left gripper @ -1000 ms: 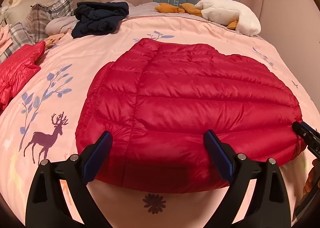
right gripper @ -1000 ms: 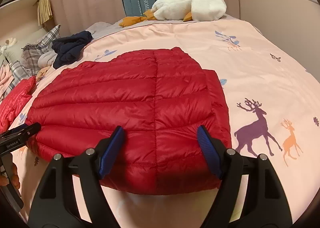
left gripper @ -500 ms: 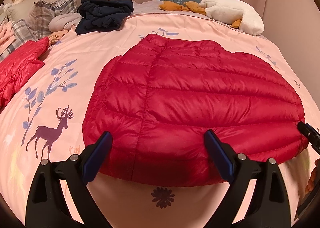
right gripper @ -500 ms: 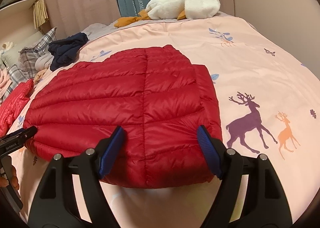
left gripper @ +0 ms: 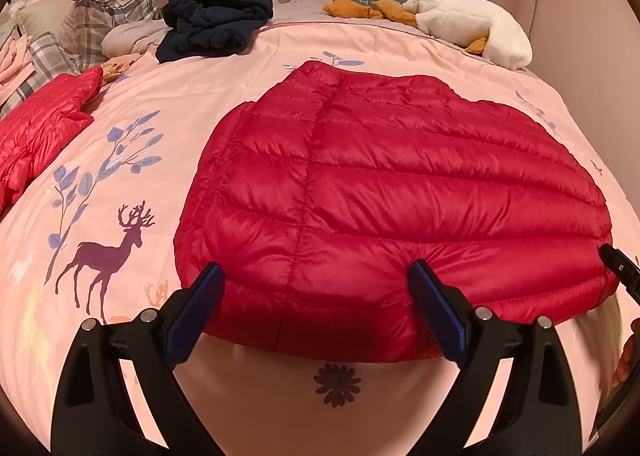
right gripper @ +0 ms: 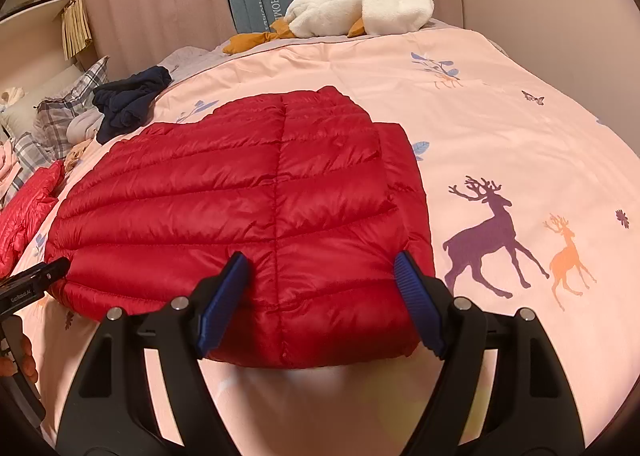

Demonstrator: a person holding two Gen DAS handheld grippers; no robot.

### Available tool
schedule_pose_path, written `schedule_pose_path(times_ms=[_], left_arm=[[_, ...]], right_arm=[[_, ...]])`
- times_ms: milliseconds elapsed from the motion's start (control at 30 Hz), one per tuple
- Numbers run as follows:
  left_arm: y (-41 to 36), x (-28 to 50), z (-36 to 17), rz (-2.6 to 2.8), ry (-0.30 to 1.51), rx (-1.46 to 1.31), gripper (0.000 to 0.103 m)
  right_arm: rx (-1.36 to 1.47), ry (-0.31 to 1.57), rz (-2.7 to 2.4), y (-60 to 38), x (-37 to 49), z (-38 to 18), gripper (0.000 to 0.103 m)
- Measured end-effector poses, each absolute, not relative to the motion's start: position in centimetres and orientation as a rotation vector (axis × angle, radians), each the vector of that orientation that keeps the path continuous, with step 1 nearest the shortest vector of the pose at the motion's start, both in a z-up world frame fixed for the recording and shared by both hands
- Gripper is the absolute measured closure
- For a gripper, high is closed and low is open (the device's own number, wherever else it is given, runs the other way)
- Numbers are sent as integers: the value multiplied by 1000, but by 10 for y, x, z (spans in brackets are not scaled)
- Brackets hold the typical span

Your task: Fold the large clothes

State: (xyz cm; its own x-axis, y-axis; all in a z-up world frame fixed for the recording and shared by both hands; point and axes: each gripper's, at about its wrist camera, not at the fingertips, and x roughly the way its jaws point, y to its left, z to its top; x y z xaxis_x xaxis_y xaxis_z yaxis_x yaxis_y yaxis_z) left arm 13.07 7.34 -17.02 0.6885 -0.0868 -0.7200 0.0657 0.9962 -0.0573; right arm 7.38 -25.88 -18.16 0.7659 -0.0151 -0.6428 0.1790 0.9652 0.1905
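The red down jacket lies flat and folded on the pink deer-print duvet of the bed, its near hem facing both cameras. The left gripper hangs tilted downward over the hem's left part, its blue-padded jaws spread wide with nothing between them. The right gripper is angled down over the hem's right corner, its jaws likewise apart and not pressing the fabric.

The left wrist view alone takes in more of a second red jacket at the bed's left edge, with plaid pillows and a navy garment beyond. The right wrist view shows the jacket's folded right side, two printed deer beside it, and a white plush goose near the curtains, plus fingers on the left gripper's handle.
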Motion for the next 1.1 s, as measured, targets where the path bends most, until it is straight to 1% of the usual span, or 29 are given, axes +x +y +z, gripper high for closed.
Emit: schedule_pose_path(times_ms=[1100], left_arm=[[77, 128, -175, -78, 821, -19, 9]], right_arm=[[302, 706, -133, -277, 69, -188, 23]])
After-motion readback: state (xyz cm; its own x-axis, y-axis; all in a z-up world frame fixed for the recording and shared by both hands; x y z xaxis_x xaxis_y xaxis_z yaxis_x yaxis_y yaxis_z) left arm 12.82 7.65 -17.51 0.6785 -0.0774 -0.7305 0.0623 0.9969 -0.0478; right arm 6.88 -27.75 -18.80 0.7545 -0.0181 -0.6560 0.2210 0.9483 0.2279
